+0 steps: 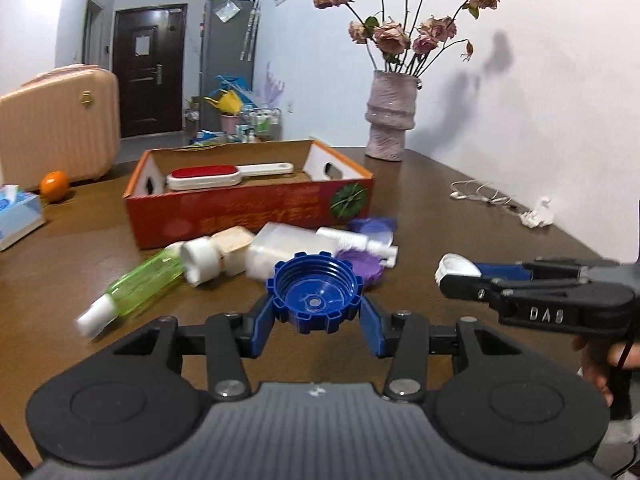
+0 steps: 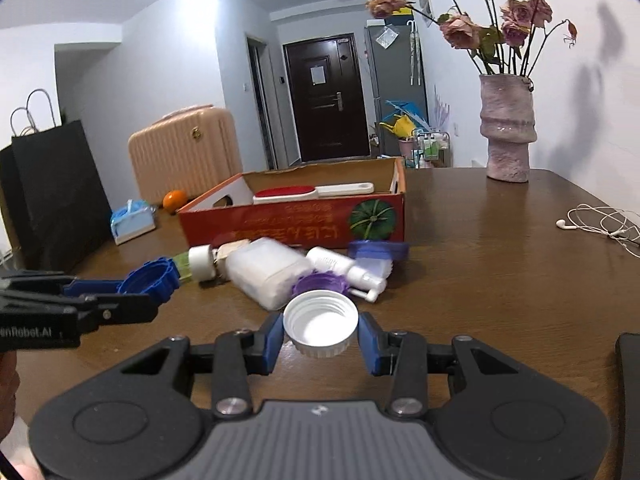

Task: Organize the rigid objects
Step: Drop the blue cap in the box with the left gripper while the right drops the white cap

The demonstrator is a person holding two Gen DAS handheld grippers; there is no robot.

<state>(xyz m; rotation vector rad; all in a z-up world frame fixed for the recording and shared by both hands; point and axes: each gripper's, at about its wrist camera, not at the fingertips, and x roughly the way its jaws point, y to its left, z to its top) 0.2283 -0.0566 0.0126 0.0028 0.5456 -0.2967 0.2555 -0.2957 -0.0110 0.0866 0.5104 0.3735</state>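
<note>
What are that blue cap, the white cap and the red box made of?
Blue cap: likely moulded plastic, glossy, with ridged threads and a notched rim. White cap: also plastic by its look, smooth, threaded inside. Red box: cardboard, printed outside; the raw brown edge and inner walls show it.

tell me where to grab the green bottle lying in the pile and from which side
Grip the green bottle across the middle of its clear green body, coming from above with the fingers either side of its width. It lies on its side on the table, so the round barrel is the widest bare part; its white capped end butts against a white roll, leaving little room there.
</note>
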